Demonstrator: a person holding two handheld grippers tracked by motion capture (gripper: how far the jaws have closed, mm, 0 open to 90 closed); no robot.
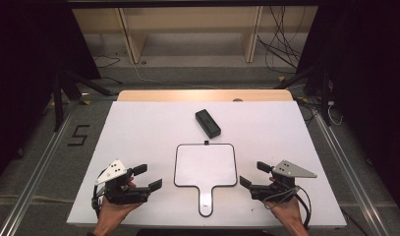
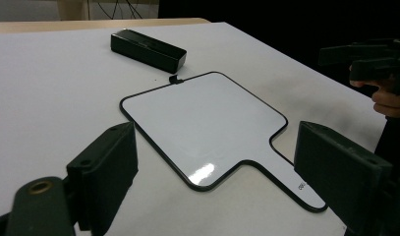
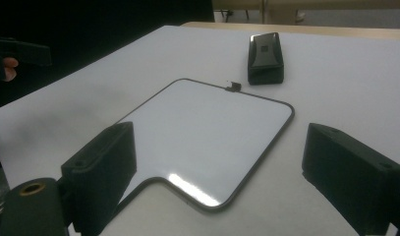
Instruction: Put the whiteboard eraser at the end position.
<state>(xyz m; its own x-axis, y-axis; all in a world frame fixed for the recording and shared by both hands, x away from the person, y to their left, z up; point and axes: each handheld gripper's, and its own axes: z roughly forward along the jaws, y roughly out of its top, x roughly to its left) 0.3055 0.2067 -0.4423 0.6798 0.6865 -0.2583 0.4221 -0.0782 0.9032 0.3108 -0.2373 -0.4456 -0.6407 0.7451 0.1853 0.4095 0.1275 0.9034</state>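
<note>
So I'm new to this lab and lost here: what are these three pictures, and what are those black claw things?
Those are hand-held tools: a person holds a two-jaw left gripper and right gripper, both open and holding nothing. The high view looks down from above; the other two come from cameras riding on each gripper, looking past its own black jaws. On the white table lie a paddle-shaped whiteboard with a handle and, beyond it, a black eraser.

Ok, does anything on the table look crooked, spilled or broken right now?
Nothing is spilled or visibly broken. The black eraser lies at a slant, apart from the paddle-shaped whiteboard, which sits square and blank. Both hand-held grippers, left and right, are open and empty.
</note>
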